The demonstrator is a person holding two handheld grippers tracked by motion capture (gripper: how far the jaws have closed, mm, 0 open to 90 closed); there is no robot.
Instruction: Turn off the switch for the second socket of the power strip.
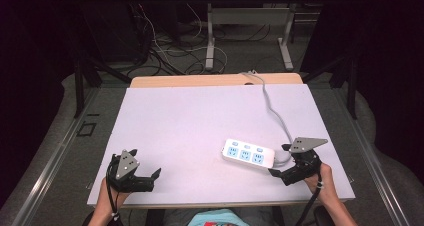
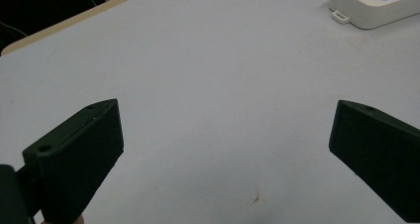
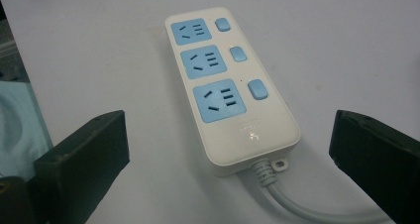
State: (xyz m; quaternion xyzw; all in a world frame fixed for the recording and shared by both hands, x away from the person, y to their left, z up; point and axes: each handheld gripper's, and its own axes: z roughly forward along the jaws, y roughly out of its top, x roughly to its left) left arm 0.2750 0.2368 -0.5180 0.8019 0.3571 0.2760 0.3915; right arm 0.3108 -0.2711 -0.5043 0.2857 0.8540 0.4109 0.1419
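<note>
A: Two grippers, one on each side of the near edge of the desk (image 1: 200, 116). The left gripper (image 1: 146, 178) sits at the near left corner with its jaws spread wide, nothing between them but bare white surface.

B: And the right gripper (image 1: 281, 161)?

A: Near right corner, jaws also spread wide and released. It holds nothing. In the right gripper view, the power strip (image 3: 229, 85) lies ahead of its jaws, its cord end nearest that gripper.

B: Where is the strip on the desk?

A: In the near right part, just left of the right gripper, lying flat, tilted a little across the desk. It is white with three blue sockets and three small blue switches (image 3: 237, 53) in a row beside them.

B: The cord?

A: A grey cable (image 1: 272, 108) leaves the strip's right end, curves round and runs to the far edge of the desk. In the left gripper view, a corner of the strip shows at the far right
</note>
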